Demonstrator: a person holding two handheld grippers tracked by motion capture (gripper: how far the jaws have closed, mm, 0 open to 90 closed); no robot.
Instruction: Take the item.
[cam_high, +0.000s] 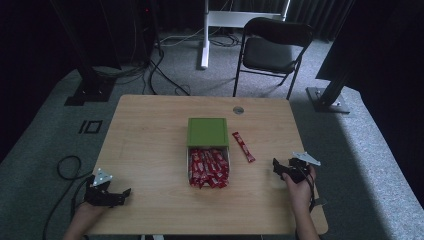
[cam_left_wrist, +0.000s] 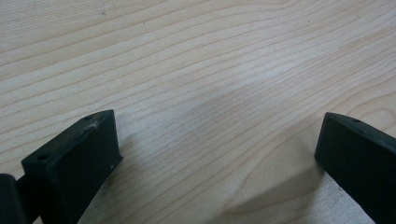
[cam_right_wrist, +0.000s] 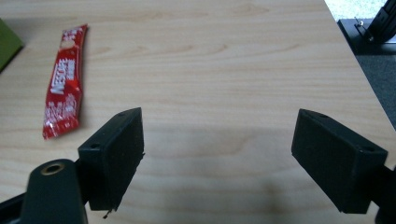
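Note:
A green box (cam_high: 207, 131) stands mid-table with its drawer pulled toward me, packed with several red sachets (cam_high: 208, 168). One loose red sachet (cam_high: 243, 146) lies on the wood just right of the box; in the right gripper view this sachet (cam_right_wrist: 64, 82) lies ahead and to the left. My right gripper (cam_high: 278, 167) rests at the table's right front, jaws wide apart and empty (cam_right_wrist: 217, 149). My left gripper (cam_high: 125, 195) sits at the left front corner, jaws also wide apart over bare wood (cam_left_wrist: 217, 144).
The wooden table (cam_high: 150, 135) has a small round grommet (cam_high: 238, 110) near its far edge. A black folding chair (cam_high: 272, 50) stands behind the table, with a white stand (cam_high: 205, 35), cables and black frame legs on the grey carpet.

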